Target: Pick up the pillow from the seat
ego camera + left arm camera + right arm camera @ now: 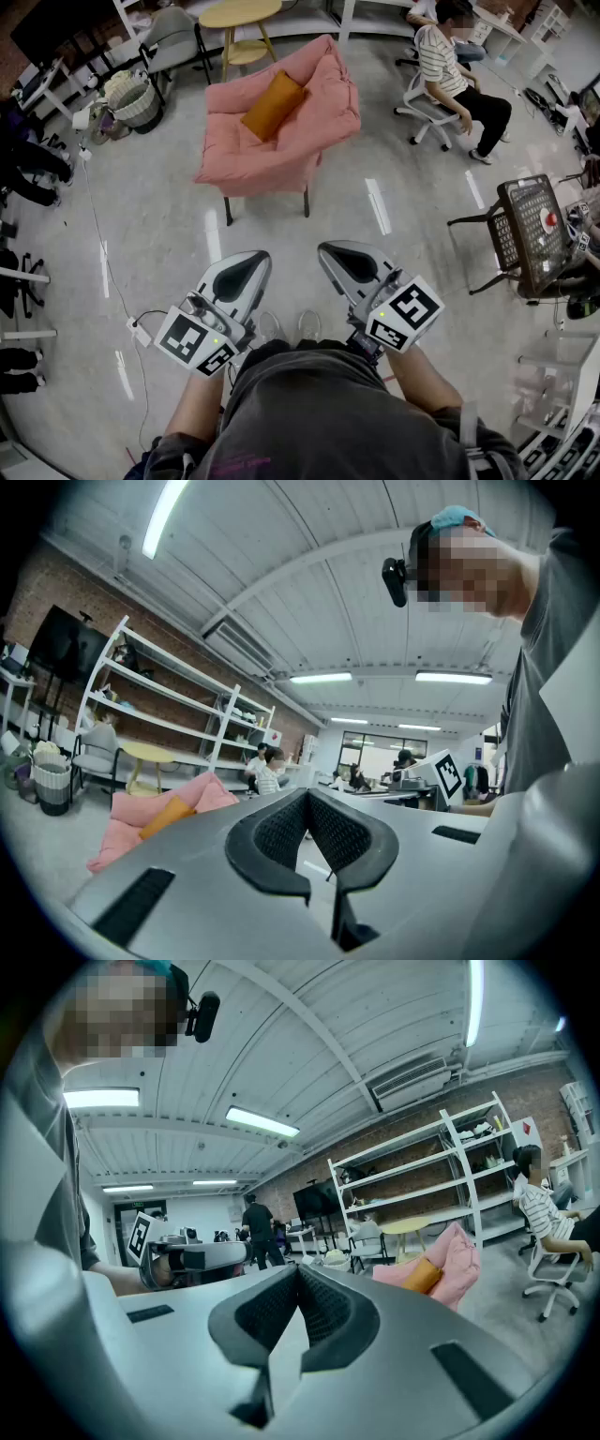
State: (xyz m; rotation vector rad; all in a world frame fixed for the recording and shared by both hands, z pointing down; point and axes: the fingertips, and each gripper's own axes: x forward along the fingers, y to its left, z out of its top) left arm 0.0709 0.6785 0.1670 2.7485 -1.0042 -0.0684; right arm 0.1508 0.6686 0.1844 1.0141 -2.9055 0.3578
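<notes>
- Pillow rests on a pink armchair, the biggest item in the scene. The chair stands well ahead of both sets of fingertips, nothing touching it.
- Pillow itself: orange, oblong, lying slantwise against the chair's back, upper face exposed. It shows left of the left fingers' line and right of the right fingers' line.
- Handling, my read: light, soft, collapses under a pinch. The fabric probably grips well enough. Not fragile. The best hold looks like the near lower corner or a long edge, bitten deep so the filling bunches between the pads.
- left gripper and right gripper: held side by side, roughly level, well apart from the chair.
- left fingers: pressed together on nothing. right fingers: likewise clenched, empty. Both must part before any grab.
</notes>
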